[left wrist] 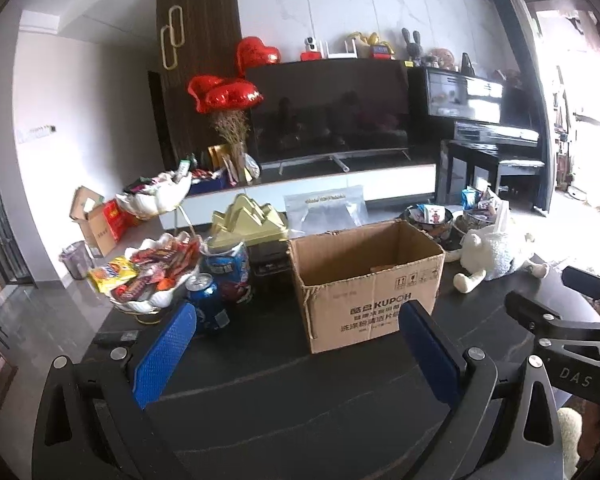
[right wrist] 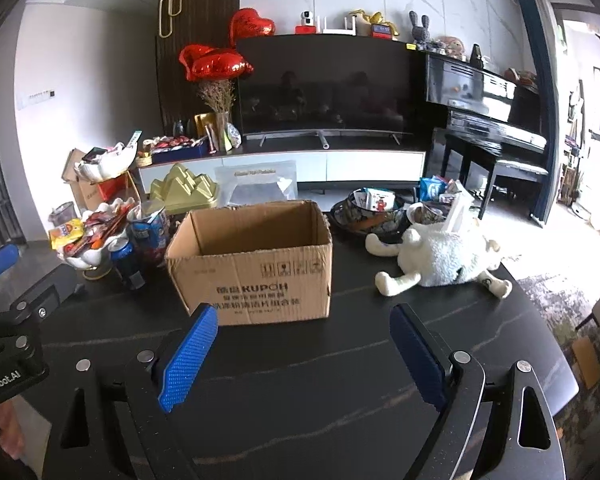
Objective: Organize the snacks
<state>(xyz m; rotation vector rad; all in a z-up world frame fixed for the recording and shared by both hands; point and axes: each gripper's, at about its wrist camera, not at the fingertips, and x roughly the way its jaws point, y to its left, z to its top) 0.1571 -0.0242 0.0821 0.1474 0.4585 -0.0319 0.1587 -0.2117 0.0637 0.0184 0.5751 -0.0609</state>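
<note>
From the left wrist, our left gripper (left wrist: 296, 344) gapes empty; the white scalloped bowl of wrapped snacks (left wrist: 152, 276) lies ahead-left, nearer this hand. From the right wrist, our right gripper (right wrist: 304, 346) spreads empty before the open brown cardboard box (right wrist: 252, 260).

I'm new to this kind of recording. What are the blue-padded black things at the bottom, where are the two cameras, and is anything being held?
No robot here: a person holds a gripper in each hand, with a camera on each looking along its jaws. The left gripper and right gripper both stand open and empty above the black table. On it sit an open brown cardboard box, a white shell-shaped bowl of snack packets, a blue drink can and a white plush toy.
</note>
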